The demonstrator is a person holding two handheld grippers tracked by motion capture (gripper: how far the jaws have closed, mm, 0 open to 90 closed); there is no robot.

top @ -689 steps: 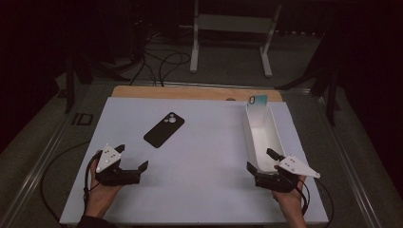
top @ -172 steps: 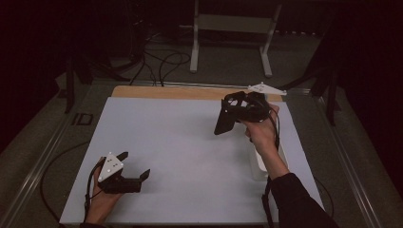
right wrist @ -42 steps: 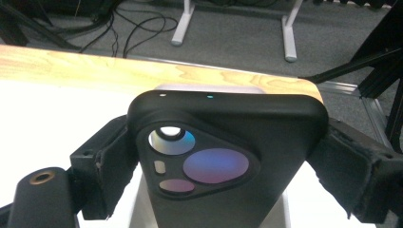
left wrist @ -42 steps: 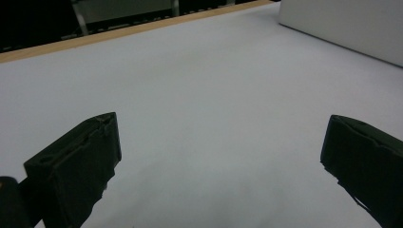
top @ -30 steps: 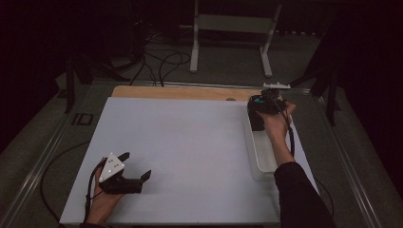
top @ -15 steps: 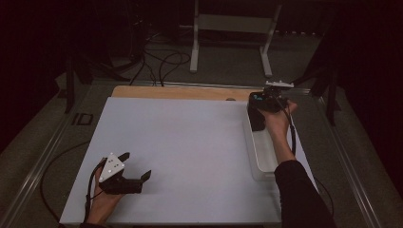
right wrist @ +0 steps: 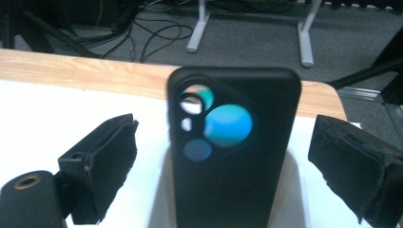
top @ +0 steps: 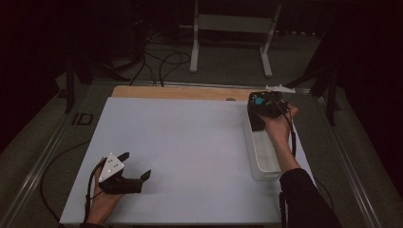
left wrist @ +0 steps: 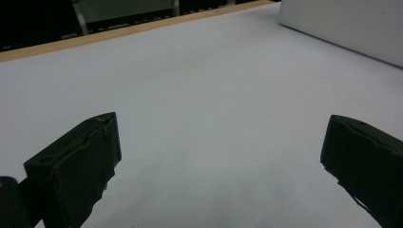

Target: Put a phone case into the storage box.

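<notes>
The phone (right wrist: 235,152) has been carried from the table (top: 190,142) to the far end of the white bin (top: 263,156), where it stands upright. The right hand-held gripper (right wrist: 228,171) is spread around it, released. The left hand-held gripper (top: 130,166) rests spread, empty.

Two black handheld grippers, one dark sleeve

The left gripper (top: 135,173) carries a grey three-cornered plate with small dots; the right gripper (top: 262,113) trails a black cable along the dark sleeve (top: 304,199).
</notes>
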